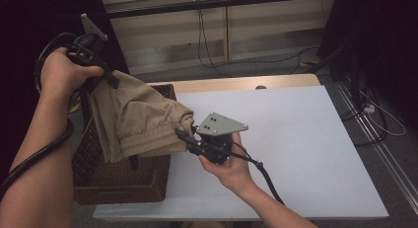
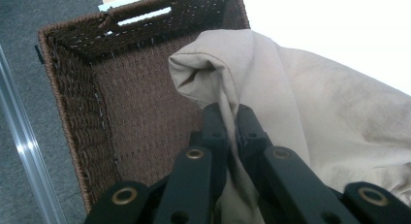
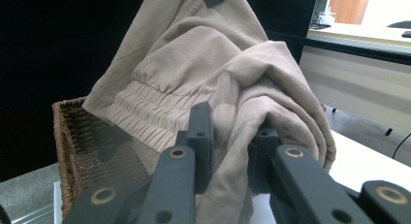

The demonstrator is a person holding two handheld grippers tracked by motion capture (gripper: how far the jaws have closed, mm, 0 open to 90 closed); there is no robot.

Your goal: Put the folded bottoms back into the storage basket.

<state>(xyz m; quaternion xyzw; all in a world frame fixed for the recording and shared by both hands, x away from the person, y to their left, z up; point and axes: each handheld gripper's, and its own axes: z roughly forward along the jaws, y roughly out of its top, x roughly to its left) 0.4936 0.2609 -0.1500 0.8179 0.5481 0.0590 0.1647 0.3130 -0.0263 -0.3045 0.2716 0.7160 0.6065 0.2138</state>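
A beige garment [image 1: 138, 122] with an elastic waistband hangs stretched between my two grippers, above a brown wicker basket [image 1: 113, 181] at the table's left. My left gripper [image 1: 106, 75] is raised at the upper left and shut on one end of the cloth; in the left gripper view its jaws pinch a fold of the garment [image 2: 271, 88] at the gripper [image 2: 231, 118] tips, over the basket [image 2: 140, 112]. My right gripper [image 1: 185, 133] is lower, by the basket's right rim, shut on the gathered waistband end. In the right gripper view the garment [image 3: 203, 73] bunches between the jaws of the gripper [image 3: 232, 122].
The white table top [image 1: 296, 139] spreads to the right of the basket. Cables lie on the floor beyond the table, and a dark stand [image 1: 352, 65] rises at the far right. The basket [image 3: 82, 141] sits at the table's left edge.
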